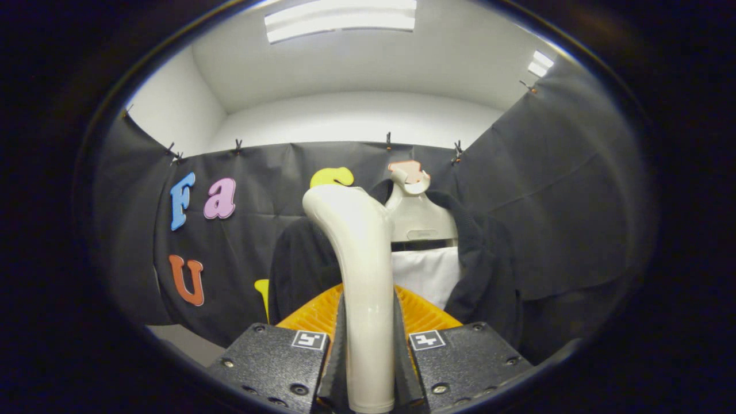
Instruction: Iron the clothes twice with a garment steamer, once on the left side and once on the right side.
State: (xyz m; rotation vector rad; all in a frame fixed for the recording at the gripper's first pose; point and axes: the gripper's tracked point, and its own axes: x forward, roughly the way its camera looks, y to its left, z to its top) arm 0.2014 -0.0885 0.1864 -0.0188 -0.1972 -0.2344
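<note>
Nearest us, the gripper is clamped with both fingers on the garment steamer handle, its head raised just before the dark jacket on its hanger (no pass evident, so we judge both sides remain).

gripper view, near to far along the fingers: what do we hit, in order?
Gripper with fingers clamped on the cream plastic garment steamer handle → orange ribbed plastic piece just beyond the fingers → dark jacket over a white shirt on a pale plastic hanger → black cloth booth wall.
</note>
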